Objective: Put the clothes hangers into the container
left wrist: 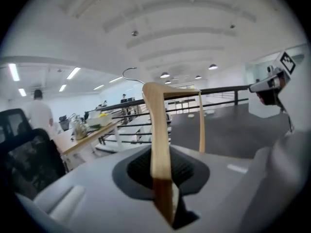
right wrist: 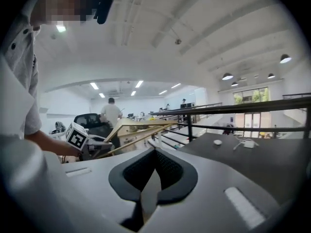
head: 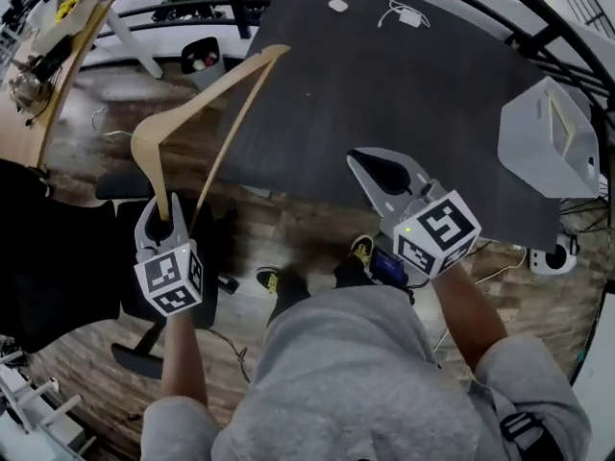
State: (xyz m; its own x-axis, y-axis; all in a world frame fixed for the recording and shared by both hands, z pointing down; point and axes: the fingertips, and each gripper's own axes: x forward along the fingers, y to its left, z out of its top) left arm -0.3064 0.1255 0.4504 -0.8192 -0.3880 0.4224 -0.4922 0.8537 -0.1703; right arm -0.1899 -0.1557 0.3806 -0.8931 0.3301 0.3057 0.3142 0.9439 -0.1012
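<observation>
A pale wooden clothes hanger [head: 207, 94] slants from lower left up toward the dark table [head: 384, 94]. My left gripper [head: 163, 211] is shut on one end of it. In the left gripper view the hanger's arm [left wrist: 156, 125] rises from between the jaws, its wire hook high up. My right gripper [head: 386, 173] hangs over the table's near edge, shut, with nothing between its jaws. In the right gripper view its jaws [right wrist: 154, 171] meet empty, and the hanger [right wrist: 141, 129] shows off to the left. A grey-white container [head: 550, 140] stands at the table's right end.
A small white device [head: 337, 6] and a charger with cable [head: 408, 15] lie at the table's far end. Black railings run behind. A black office chair [head: 58, 257] stands at the left on the wood floor. Another person [right wrist: 111, 111] stands far off.
</observation>
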